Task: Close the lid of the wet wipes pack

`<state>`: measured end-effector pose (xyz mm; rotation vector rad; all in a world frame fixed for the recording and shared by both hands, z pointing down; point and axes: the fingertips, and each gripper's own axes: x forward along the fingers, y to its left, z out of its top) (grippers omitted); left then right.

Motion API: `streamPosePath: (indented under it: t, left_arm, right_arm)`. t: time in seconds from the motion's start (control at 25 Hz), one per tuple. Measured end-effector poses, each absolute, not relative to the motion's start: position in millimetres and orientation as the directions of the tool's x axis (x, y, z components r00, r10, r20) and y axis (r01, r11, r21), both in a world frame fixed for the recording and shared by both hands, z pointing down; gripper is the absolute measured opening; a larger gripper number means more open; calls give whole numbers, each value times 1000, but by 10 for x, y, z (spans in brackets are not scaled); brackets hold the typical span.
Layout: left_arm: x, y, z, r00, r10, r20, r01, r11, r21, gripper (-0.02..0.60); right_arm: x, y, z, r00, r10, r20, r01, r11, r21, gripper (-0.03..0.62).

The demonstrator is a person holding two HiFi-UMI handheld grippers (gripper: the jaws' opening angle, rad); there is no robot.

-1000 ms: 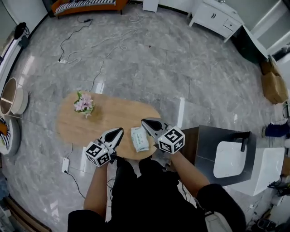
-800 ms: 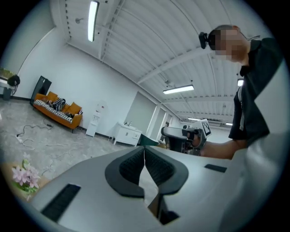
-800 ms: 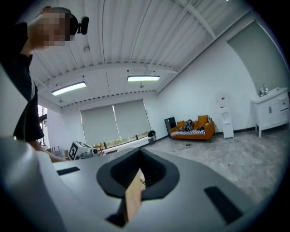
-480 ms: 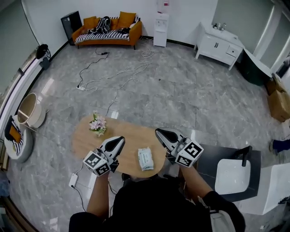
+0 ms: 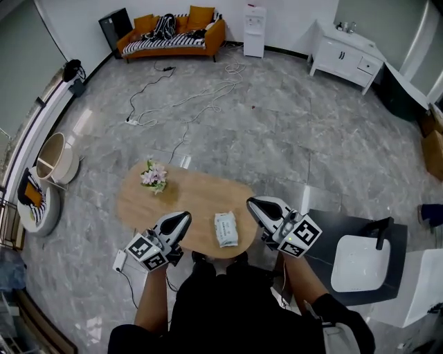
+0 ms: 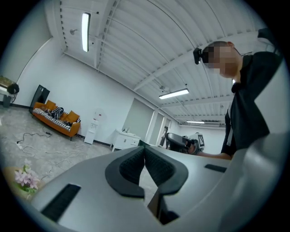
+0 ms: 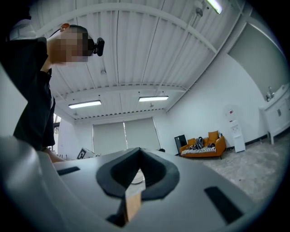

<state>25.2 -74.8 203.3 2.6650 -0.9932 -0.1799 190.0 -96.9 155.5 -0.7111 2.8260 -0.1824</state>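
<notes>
Flanking the pale wet wipes pack (image 5: 225,229) on the oval wooden counter (image 5: 187,196), left claw (image 5: 184,217) and right claw (image 5: 252,202) hang pressed together, empty, lid seemingly closed.

Place: a large open room furnished like a home, more a mock-up studio than a lived-in house.
Floor: grey marble-look tiles (image 5: 291,131), with loose white cables (image 5: 187,100) trailing across them.
Lounge: orange sofa with striped cushions (image 5: 169,31), white water dispenser (image 5: 255,21), oval wooden table (image 5: 187,200) bearing 1 pot of pink flowers (image 5: 154,175).
Washing: white cabinet (image 5: 349,43), white basin in a dark counter (image 5: 360,263).
Ceiling: ribbed white panels with strip lights (image 6: 85,31).
</notes>
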Motion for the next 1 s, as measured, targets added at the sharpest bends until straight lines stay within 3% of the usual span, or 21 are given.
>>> streamPosePath:
  t: [0.24,0.48,0.72,1.0]
  left_arm:
    - [224,-481,2075,768,-640,5,-609,-727,317,15]
    - [13,37,1873,812,-579,-75,-536,-790,297,17]
    - [-338,772,2000,818,-560,-133,-490,-799,349,17]
    - [-459,1546,2015,820,-554,-142,-476,-799,367,17]
  right_arm:
    - [1907,-692,1615,-857,-486,-169,-465,872,-154,11]
    - [1712,-43,1432,-816,-556,-155,-548,831,-98,11]
    - [1356,908,1608,-798,-602,-34,-600,798,-50,11]
    - [1174,1688,1618,-805,-593,16,-592,802,-76,11]
